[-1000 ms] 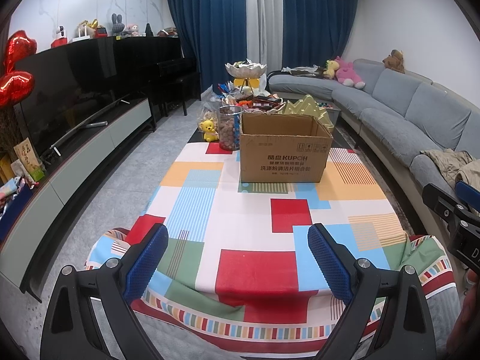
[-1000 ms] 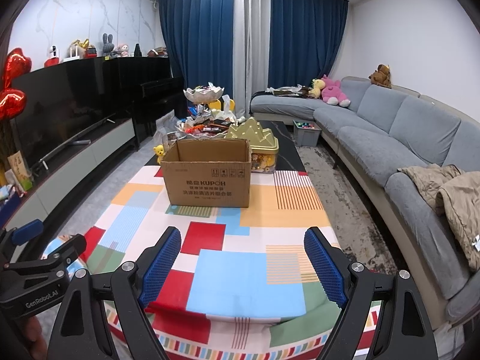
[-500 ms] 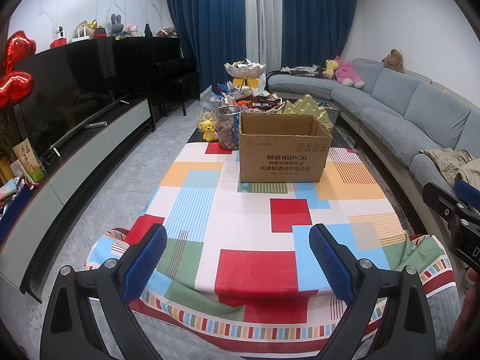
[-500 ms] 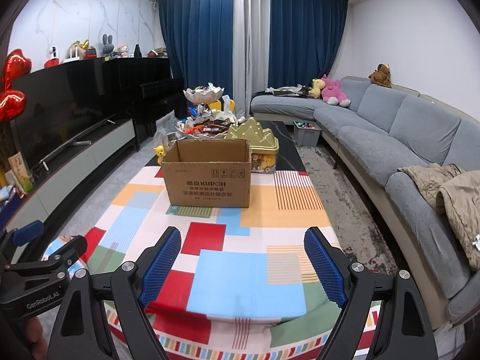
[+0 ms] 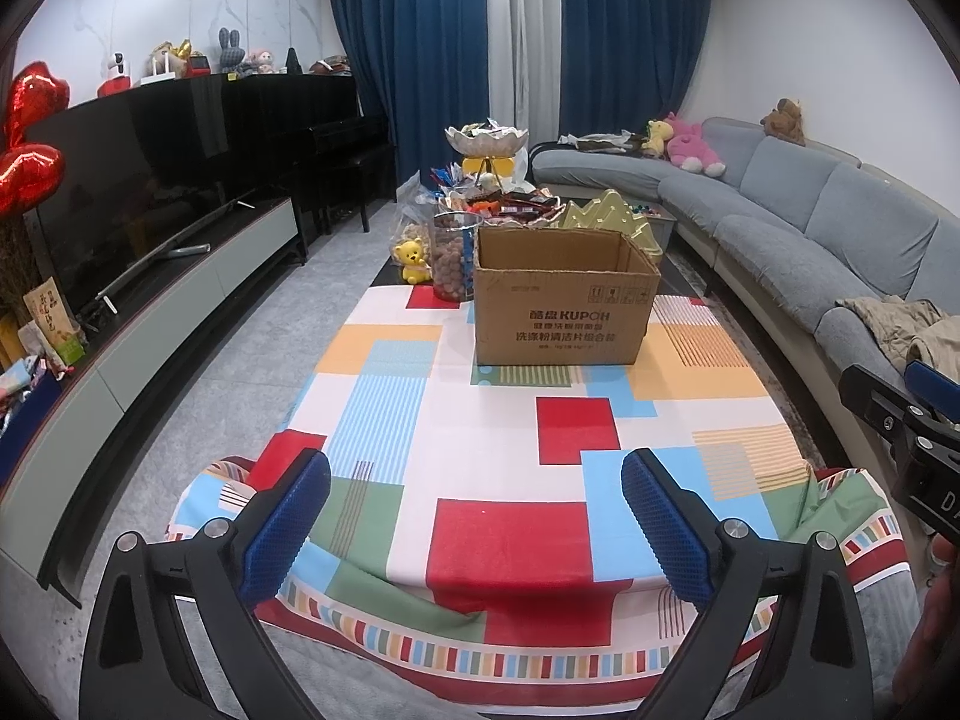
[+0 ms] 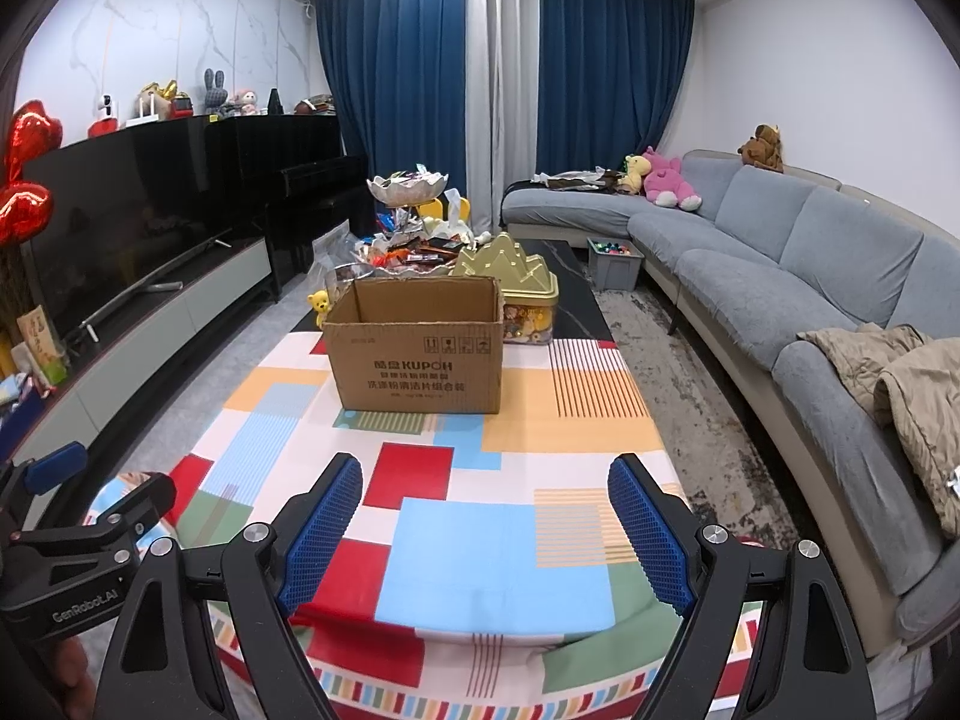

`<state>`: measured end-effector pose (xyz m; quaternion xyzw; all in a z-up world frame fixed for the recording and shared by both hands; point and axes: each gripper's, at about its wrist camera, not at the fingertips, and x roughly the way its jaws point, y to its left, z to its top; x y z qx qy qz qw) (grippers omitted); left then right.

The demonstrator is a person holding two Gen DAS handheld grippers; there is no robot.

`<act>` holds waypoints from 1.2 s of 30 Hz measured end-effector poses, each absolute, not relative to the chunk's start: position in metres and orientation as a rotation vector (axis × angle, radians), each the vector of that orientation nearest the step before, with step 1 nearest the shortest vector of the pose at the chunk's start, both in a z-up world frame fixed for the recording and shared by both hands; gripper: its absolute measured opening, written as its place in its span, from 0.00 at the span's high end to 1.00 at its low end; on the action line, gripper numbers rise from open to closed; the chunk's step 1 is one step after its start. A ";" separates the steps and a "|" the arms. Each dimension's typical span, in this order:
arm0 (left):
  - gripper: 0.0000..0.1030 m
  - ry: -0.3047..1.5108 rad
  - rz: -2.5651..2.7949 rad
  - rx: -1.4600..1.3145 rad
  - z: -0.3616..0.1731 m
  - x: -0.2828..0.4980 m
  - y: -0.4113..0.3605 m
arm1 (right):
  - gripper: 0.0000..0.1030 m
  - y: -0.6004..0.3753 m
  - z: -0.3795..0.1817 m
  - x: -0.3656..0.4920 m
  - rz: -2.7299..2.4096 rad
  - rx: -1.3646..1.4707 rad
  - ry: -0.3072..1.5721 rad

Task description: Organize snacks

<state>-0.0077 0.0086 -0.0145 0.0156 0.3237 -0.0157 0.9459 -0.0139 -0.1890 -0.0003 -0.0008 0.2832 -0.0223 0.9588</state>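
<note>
Left wrist view: left gripper [image 5: 474, 510] hangs over the near edge of the patchwork tablecloth [image 5: 558, 426], jaws spread wide, nothing between them. Open cardboard box [image 5: 564, 300] stands mid-table; snack pile [image 5: 498, 201] lies behind it.

Right wrist view: right gripper [image 6: 485, 525] likewise spread and empty. Box [image 6: 417, 345] ahead-left, gold tin [image 6: 510, 279] just beside its far right corner.

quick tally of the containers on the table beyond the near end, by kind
cardboard box: 1
gold tin with peaked lid: 1
clear jar of round brown snacks: 1
white bowl on a stand: 1
total: 4
The loose wrapped snacks behind the box are too jumbled to count.
</note>
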 end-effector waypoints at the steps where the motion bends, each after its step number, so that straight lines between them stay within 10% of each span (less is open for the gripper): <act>1: 0.04 0.660 -0.033 0.032 -0.015 -0.008 0.008 | 0.18 -0.189 0.000 -0.014 -0.046 -0.002 0.574; 36: 0.03 0.661 -0.041 0.030 -0.017 -0.008 0.004 | 0.18 -0.186 -0.002 -0.014 -0.047 0.005 0.579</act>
